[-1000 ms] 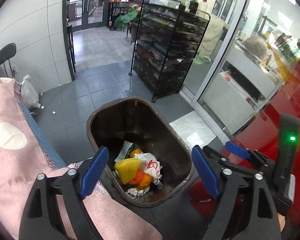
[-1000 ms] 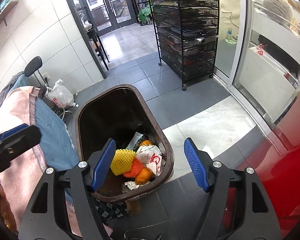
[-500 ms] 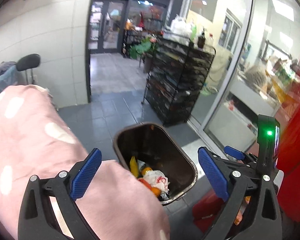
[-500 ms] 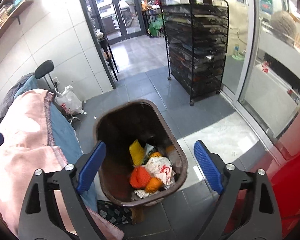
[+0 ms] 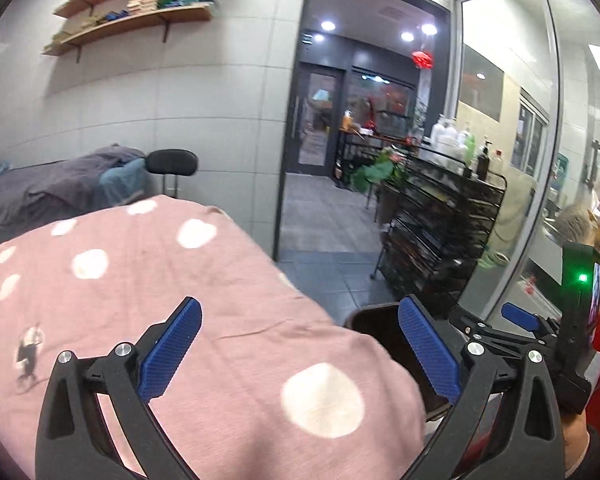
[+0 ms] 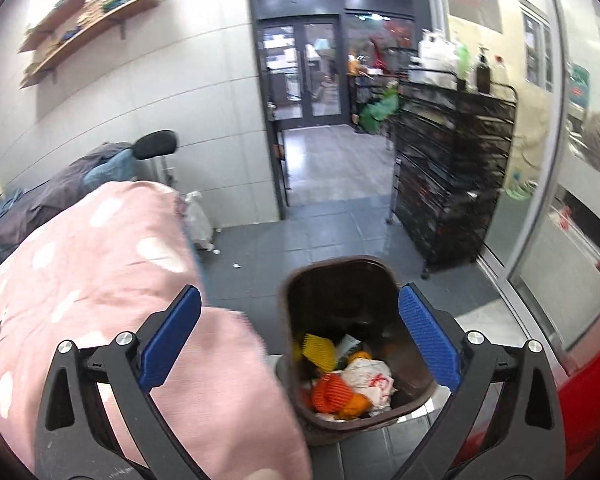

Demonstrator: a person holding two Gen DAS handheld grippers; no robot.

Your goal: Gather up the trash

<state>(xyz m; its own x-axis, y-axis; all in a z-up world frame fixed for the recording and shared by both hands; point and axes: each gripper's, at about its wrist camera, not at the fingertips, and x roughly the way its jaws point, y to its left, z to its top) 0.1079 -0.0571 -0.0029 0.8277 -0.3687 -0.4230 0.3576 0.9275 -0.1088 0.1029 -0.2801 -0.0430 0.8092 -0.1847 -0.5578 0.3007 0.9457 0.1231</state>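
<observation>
Holding my left tool [image 5: 298, 356] with its blue pads spread wide and nothing between them, I see the pink spotted blanket [image 5: 148, 280] filling everything beneath it, its right edge falling just short of the brown bin [image 5: 374, 322], whose rim peeks out at my right pad. My right tool [image 6: 299, 346] is equally wide apart and bare. To its left lies the blanket's edge; below its right pad stands the bin [image 6: 340, 268], trash [image 6: 348, 384] heaped inside. Beyond it, open grey floor [image 6: 332, 224] runs to the black rack [image 6: 452, 176].
</observation>
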